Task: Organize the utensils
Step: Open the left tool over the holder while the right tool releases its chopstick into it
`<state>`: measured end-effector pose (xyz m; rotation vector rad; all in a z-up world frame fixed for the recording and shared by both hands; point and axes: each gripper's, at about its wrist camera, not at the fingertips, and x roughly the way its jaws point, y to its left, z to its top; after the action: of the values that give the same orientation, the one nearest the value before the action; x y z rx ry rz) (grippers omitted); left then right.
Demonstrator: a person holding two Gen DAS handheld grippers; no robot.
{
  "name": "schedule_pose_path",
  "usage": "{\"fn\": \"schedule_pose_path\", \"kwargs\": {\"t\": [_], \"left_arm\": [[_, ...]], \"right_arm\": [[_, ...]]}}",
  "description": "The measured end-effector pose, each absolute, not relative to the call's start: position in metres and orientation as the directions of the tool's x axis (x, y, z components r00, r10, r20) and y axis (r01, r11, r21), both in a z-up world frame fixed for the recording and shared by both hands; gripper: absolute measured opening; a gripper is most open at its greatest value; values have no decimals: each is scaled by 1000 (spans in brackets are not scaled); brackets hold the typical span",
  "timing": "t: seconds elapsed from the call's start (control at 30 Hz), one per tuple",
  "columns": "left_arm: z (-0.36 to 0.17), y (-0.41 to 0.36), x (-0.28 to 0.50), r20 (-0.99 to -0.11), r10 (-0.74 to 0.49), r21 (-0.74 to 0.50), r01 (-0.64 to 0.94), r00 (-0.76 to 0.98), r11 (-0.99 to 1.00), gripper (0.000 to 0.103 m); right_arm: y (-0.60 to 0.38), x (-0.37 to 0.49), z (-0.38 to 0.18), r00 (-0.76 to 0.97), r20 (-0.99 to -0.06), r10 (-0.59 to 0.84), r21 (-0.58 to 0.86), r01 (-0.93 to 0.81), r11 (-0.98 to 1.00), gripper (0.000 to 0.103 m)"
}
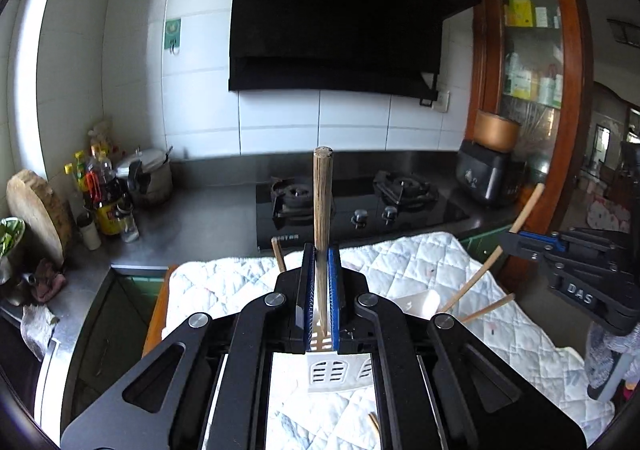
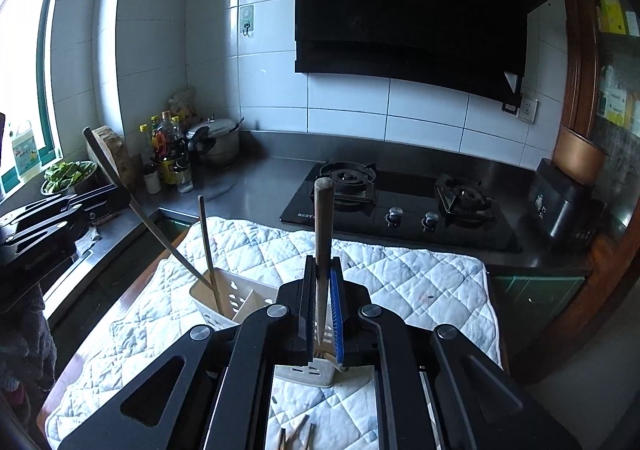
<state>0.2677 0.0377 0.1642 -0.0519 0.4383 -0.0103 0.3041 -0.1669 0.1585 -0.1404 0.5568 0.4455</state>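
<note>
Chopsticks: one [image 1: 323, 209] clamped upright in left tool [image 1: 320, 290], another [image 2: 322, 234] likewise in right tool [image 2: 323, 302], both above white slotted holder [image 2: 224, 298] on quilted cloth [image 2: 420, 278] covering counter.

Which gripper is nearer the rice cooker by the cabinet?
Right. The right gripper, shut on a chopstick, is on the rice cooker's side; the left gripper is farther across the quilted mat.

Right gripper [image 2: 322, 310] jaws clamp upright chopstick [image 2: 322, 234].
</note>
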Motion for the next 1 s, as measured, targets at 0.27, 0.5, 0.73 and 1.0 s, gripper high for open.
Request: {"fn": "schedule_pose_path", "kwargs": {"t": [0.27, 0.5, 0.73, 1.0], "left_arm": [[120, 53, 296, -538, -41, -94, -11, 842, 996, 6], [111, 59, 297, -554, -48, -100, -9, 831, 995, 8], [123, 59, 267, -533, -44, -99, -10, 845, 995, 27], [119, 46, 204, -512, -59, -97, 11, 857, 995, 41]], "right_arm": [[-161, 315, 127, 720, -598, 351, -16, -449, 893, 7], [-162, 315, 117, 712, -609, 349, -10, -447, 894, 9], [-179, 284, 136, 746, -554, 371, 1, -444, 896, 23], [-199, 215, 128, 750, -535, 388, -23, -473, 881, 25]]}}
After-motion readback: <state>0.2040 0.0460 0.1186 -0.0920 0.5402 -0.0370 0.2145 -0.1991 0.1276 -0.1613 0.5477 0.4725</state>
